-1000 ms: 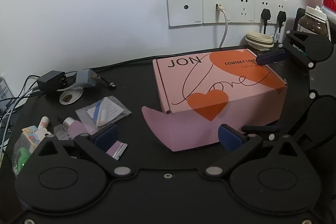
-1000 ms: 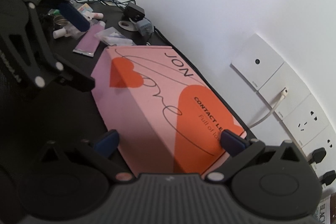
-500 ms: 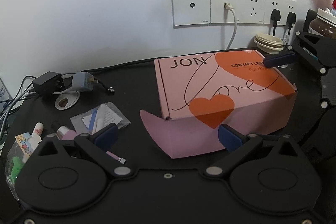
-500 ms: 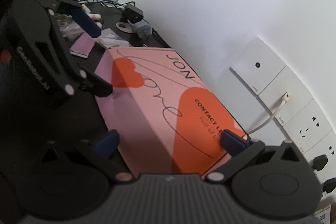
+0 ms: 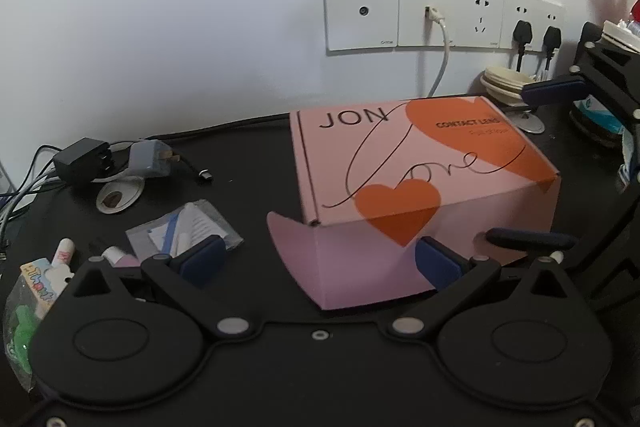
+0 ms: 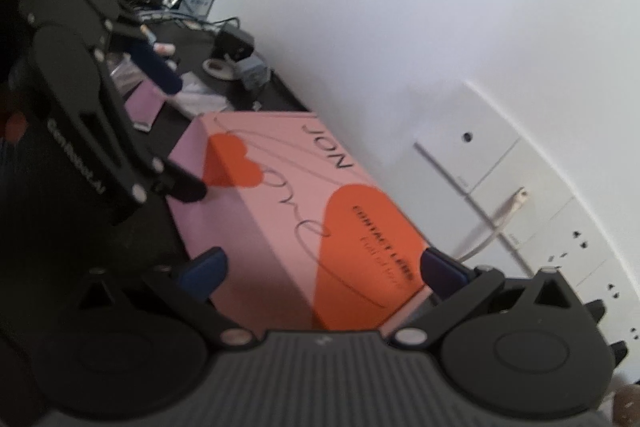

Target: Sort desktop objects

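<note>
Item: pink box (image 5: 420, 179), printed "JON" and "love" with orange hearts, lid shut, one side flap splayed out at its near left corner; it sits on the black desk (image 5: 248, 147) below the wall socket panel (image 5: 440, 13), right of centre. Step in hand, as judged: taking hold of the box, perhaps to open it for the loose items. To do it well, both sets of fingers should seat squarely on the box walls before any lift, with the splayed flap kept from snagging. Right gripper (image 6: 322, 269): spread wide, fingers straddling the box's right end; contact cannot be told. Left gripper (image 5: 318, 259): spread wide at the box's front face, holding nothing, one pad close to the front wall. Nearby: clear sachets (image 5: 184, 231), charger plugs (image 5: 116, 157), small tubes at far left.
</note>
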### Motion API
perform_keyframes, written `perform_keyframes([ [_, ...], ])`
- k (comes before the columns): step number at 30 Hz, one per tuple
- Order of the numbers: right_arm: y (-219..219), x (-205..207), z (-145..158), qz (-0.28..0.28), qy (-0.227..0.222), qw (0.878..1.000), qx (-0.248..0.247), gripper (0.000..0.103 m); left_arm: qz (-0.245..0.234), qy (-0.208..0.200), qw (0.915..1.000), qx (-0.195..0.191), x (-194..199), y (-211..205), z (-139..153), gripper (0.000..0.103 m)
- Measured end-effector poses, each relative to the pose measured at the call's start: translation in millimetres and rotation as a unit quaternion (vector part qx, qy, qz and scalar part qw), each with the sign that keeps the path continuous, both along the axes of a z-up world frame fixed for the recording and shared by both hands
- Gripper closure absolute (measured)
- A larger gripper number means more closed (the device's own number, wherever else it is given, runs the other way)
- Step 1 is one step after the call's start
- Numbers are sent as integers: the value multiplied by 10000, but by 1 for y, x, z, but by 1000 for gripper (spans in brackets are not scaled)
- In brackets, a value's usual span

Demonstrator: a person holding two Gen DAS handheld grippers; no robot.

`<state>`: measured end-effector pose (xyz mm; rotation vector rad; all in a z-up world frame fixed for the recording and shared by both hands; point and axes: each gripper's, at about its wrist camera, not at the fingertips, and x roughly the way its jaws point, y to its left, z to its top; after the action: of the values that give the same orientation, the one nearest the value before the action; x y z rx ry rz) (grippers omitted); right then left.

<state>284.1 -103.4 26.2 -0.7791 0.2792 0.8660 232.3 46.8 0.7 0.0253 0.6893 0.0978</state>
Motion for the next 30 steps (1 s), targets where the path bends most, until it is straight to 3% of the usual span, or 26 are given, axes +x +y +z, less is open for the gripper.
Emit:
perform_keyframes([
  [3, -11, -1, 7, -177, 108, 9995, 217, 1, -34, -123, 9998, -152, -2, 1, 4, 0],
  [6, -28, -1, 14, -427, 335, 9969, 561, 1, 52, -385, 9977, -557, -10, 8, 13, 0],
  [10, -54, 5, 25, -903, 826, 9843, 1272, 1, 381, -811, 9915, -942, -18, 20, 19, 0],
  [13, -66, 20, 28, -1328, 1274, 9666, 1784, 1, 747, -619, 9914, -882, 0, 26, 16, 0],
  [19, -51, 48, 18, -2058, 1681, 9428, 2014, 1, 823, -366, 9910, -989, 22, 30, 8, 0],
  [27, -35, 65, 8, -1959, 2217, 9298, 2190, 1, 512, -226, 9897, -1315, 30, 35, 2, 0],
  [30, -31, 69, 9, -1813, 2357, 9306, 2133, 1, 510, -195, 9887, -1399, 30, 36, 1, 0],
])
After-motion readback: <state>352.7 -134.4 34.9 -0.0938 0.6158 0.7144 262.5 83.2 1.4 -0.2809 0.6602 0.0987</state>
